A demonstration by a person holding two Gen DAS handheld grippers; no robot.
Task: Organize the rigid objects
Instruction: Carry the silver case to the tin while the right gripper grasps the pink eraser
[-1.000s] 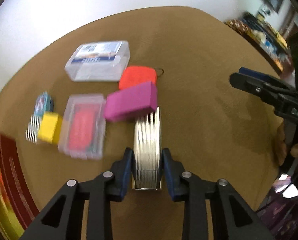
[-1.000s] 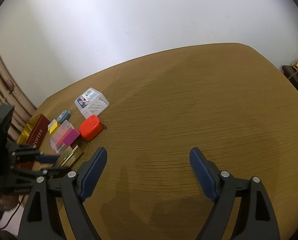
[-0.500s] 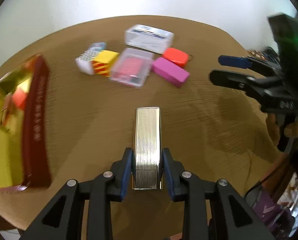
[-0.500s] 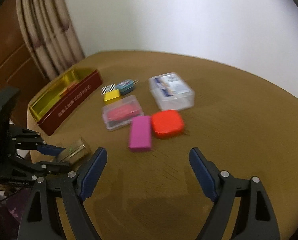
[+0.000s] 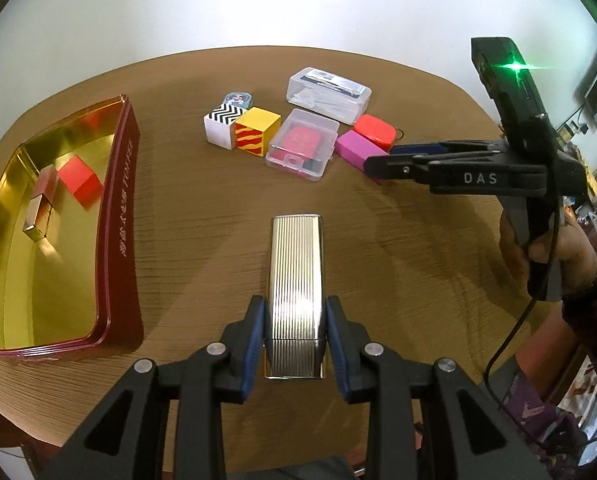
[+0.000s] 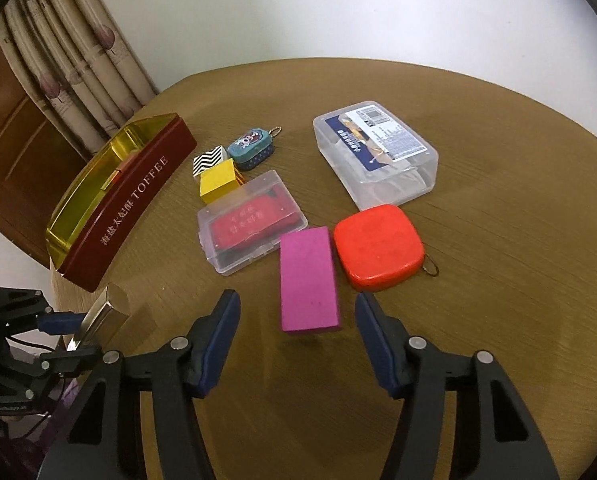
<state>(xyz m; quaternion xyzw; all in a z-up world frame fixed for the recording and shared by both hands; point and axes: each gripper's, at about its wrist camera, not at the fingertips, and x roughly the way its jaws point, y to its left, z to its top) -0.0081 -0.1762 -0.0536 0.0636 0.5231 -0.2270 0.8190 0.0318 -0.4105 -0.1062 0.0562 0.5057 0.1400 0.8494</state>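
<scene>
My left gripper is shut on a ribbed silver metal case and holds it above the table, right of the open gold-lined toffee tin. The tin holds a red cube and a small gold bar. My right gripper is open, its fingers either side of the near end of a magenta block lying on the table. The silver case also shows in the right wrist view, and the tin at the left.
On the round wooden table lie a red square case, a clear box with a red card, a larger clear box, a yellow cube, a zigzag cube and a teal tin. Curtains hang behind at the left.
My left gripper has carried the silver case back and left, so the tin has come into view. My right gripper has moved in over the magenta block.
</scene>
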